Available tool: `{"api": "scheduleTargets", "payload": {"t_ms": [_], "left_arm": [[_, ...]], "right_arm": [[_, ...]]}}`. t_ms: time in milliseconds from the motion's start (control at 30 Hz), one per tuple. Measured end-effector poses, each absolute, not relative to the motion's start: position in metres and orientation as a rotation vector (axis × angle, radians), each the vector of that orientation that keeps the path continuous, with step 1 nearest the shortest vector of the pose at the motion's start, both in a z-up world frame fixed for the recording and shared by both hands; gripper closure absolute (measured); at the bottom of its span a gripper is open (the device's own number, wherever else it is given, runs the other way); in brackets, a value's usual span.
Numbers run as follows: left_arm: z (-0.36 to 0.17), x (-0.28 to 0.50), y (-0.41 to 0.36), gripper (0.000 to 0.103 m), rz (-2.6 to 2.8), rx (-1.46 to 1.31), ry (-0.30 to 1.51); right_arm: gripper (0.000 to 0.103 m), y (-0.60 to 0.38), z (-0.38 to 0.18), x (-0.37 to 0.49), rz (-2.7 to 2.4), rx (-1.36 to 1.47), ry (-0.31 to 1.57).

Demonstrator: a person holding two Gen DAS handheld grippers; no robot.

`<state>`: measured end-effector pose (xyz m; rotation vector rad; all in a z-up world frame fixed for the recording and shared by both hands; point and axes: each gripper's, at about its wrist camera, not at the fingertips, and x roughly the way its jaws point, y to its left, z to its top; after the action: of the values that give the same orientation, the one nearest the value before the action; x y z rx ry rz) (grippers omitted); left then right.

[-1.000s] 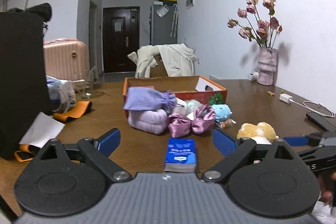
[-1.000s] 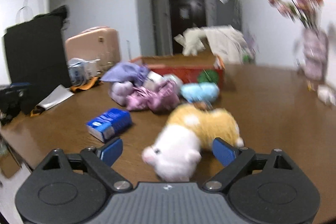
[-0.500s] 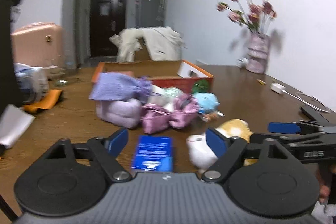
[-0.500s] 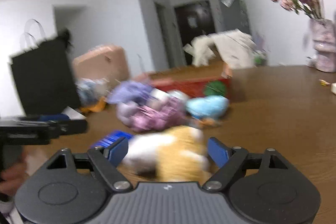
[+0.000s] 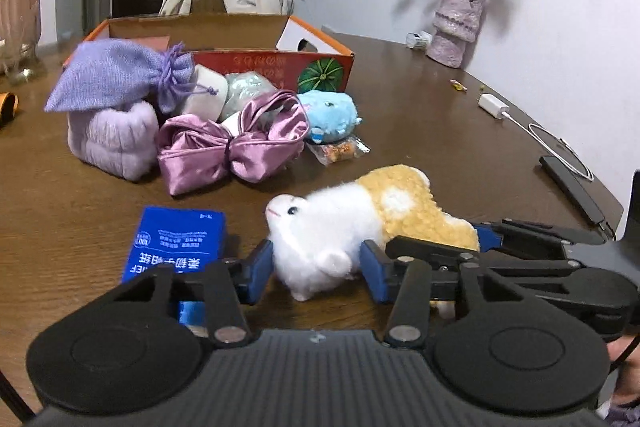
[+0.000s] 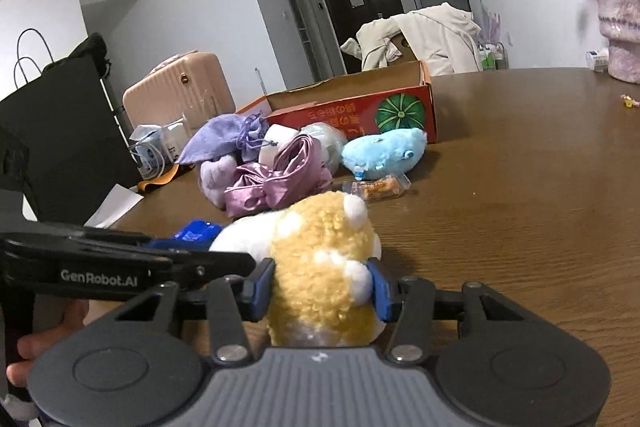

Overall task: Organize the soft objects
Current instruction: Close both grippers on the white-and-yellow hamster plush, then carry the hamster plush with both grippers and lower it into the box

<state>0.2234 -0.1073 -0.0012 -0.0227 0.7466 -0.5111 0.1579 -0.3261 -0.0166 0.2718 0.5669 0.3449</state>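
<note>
Down at the near edge of the wooden table (image 5: 420, 115), both grippers are on the same toy! The left gripper (image 5: 316, 269) has its blue pads pressed in on the white head end of the plush hamster (image 5: 360, 219), and the right gripper (image 6: 322, 285) is pinched on the tan rump, fur bulging between the pads. So the toy's long axis runs straight from one gripper to the other, head toward the left, tail toward the right. Beyond it sits the pile: satin bow pouch (image 5: 232, 143), lilac drawstring bag (image 5: 116, 75), blue plush (image 5: 330, 115), all just before the open red cardboard box (image 5: 256, 61). That box lies ahead of both; a blue tissue pack (image 5: 176, 243) sits beside the left pad.
</note>
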Motion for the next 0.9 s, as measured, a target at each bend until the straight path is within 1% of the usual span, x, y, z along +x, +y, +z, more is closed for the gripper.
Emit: {"api": "scheduleTargets", "payload": {"t_ms": [100,200,300,500,700,800,900], "left_arm": [[0.001,0.226,-0.107,0.057,-0.518,-0.036,0.735],[0.012,0.229,-0.106,0.057,-0.527,-0.065,0.702],[0.028,0.235,-0.106,0.057,-0.546,-0.085,0.648],[0.070,0.279,-0.107,0.057,-0.582,-0.108,0.559],[0.109,0.353,-0.111,0.057,-0.582,-0.129,0.467],[0.118,0.399,-0.114,0.057,-0.565,-0.110,0.445],[0.113,0.449,-0.115,0.056,-0.527,-0.120,0.490]], "right_arm": [[0.058,-0.326,-0.013,0.160,0.335,0.276,0.565],[0.058,-0.328,-0.002,0.160,0.330,0.268,0.534],[0.058,-0.329,0.020,0.167,0.327,0.218,0.483],[0.058,-0.338,0.059,0.205,0.332,0.174,0.385],[0.058,-0.345,0.100,0.285,0.339,0.125,0.339],[0.058,-0.348,0.110,0.344,0.351,0.143,0.370],[0.058,-0.347,0.106,0.404,0.364,0.173,0.439]]}}
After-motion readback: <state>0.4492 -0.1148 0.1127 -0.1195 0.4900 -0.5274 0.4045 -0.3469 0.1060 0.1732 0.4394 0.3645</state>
